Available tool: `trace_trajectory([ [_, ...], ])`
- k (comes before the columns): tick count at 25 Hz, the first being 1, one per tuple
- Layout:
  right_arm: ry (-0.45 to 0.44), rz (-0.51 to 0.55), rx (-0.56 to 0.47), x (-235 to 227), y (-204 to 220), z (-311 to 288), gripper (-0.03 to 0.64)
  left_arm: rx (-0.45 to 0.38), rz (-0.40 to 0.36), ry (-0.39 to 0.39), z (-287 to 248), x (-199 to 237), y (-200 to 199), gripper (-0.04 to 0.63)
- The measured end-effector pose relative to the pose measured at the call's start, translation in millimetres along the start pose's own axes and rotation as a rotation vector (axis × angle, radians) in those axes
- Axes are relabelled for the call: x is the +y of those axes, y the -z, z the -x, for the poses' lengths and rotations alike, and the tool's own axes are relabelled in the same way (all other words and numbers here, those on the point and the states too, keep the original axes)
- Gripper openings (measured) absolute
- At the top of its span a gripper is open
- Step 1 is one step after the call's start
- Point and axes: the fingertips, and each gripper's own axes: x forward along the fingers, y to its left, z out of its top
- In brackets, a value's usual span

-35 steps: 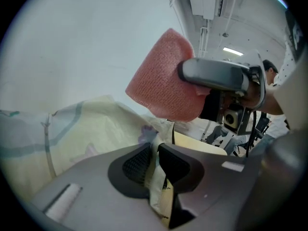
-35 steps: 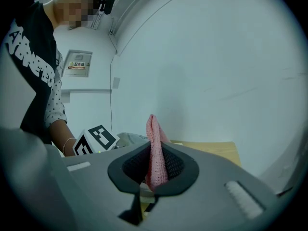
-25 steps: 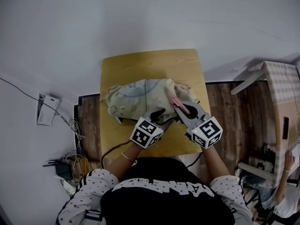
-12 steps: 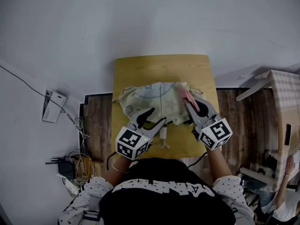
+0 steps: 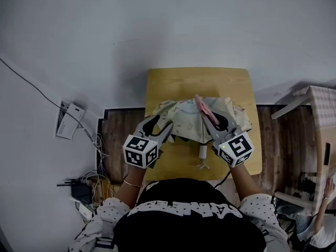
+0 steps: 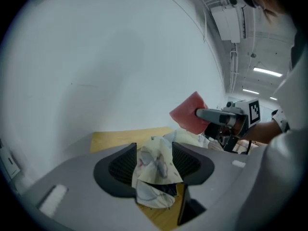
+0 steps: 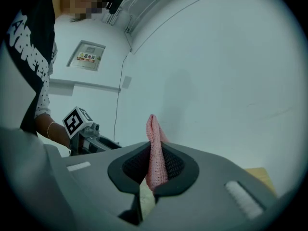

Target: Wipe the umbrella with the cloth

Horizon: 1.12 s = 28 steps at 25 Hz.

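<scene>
A pale patterned umbrella (image 5: 184, 117) lies half-open on the small wooden table (image 5: 199, 80), its handle (image 5: 202, 154) pointing toward me. My left gripper (image 5: 159, 124) is at the umbrella's left edge. Its jaws have just been opening and stand wide, with a fold of the umbrella fabric (image 6: 154, 165) between them; I see no pad pressing on it. My right gripper (image 5: 210, 121) is over the umbrella's right half, shut on a pink cloth (image 5: 202, 106) that sticks up from the jaws (image 7: 155, 153). The left gripper view also shows the cloth (image 6: 190, 113).
The table stands against a white wall. Cables and a power strip (image 5: 79, 193) lie on the floor at the left, below a wall box (image 5: 68, 119). At the right stands a cardboard box (image 5: 323, 125), with another person's arm (image 5: 325, 188) beside it.
My left gripper has moved from the umbrella's middle out to its left edge and risen. My right gripper has lifted the pink cloth higher over the umbrella.
</scene>
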Motion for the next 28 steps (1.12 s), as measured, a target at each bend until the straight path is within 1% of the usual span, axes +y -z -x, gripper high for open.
trace_trajectory([
  [2, 0.000, 0.004, 0.014, 6.4, 5.0, -8.4, 0.034, 0.029, 0.011, 0.036, -6.0, 1.4, 10.0, 0.235],
  [4, 0.005, 0.017, 0.025, 9.5, 8.4, -13.5, 0.034, 0.037, 0.045, 0.085, -12.5, -0.8, 16.9, 0.235],
  [5, 0.009, 0.026, 0.032, 10.0, 9.3, -14.8, 0.034, 0.039, 0.059, 0.101, -15.4, -1.2, 19.7, 0.235],
  [6, 0.014, 0.034, 0.039, 10.0, 9.9, -15.6, 0.034, 0.041, 0.064, 0.109, -17.5, -1.1, 21.6, 0.221],
  [7, 0.021, 0.038, 0.046, 9.6, 10.6, -16.1, 0.034, 0.040, 0.059, 0.112, -18.3, -0.6, 22.1, 0.192],
  [8, 0.028, 0.039, 0.051, 9.0, 11.5, -16.6, 0.034, 0.034, 0.048, 0.115, -17.9, -0.2, 21.0, 0.140],
  [9, 0.035, 0.039, 0.056, 8.2, 12.7, -17.4, 0.034, 0.024, 0.036, 0.121, -17.0, 0.0, 18.6, 0.060],
  [10, 0.041, 0.040, 0.062, 7.2, 14.0, -18.4, 0.034, 0.016, 0.029, 0.129, -16.5, 0.3, 16.1, 0.014],
  [13, 0.042, 0.046, 0.080, 5.7, 17.3, -24.8, 0.034, 0.012, 0.050, 0.160, -16.5, 1.4, 11.2, 0.005],
  [18, 0.011, 0.055, 0.101, 8.8, 23.9, -46.4, 0.034, 0.006, 0.069, 0.198, -13.0, -5.4, 7.6, 0.005],
  [22, -0.048, 0.075, 0.152, 22.5, 41.1, -62.6, 0.034, 0.010, 0.079, 0.206, -13.7, -7.1, 8.9, 0.005],
  [25, -0.088, 0.063, 0.176, 35.2, 50.4, -68.1, 0.034, 0.013, 0.084, 0.205, -14.1, -6.7, 9.3, 0.005],
  [28, -0.120, 0.064, 0.228, 46.0, 62.9, -68.3, 0.034, 0.011, 0.093, 0.205, -12.8, -6.7, 9.5, 0.005],
])
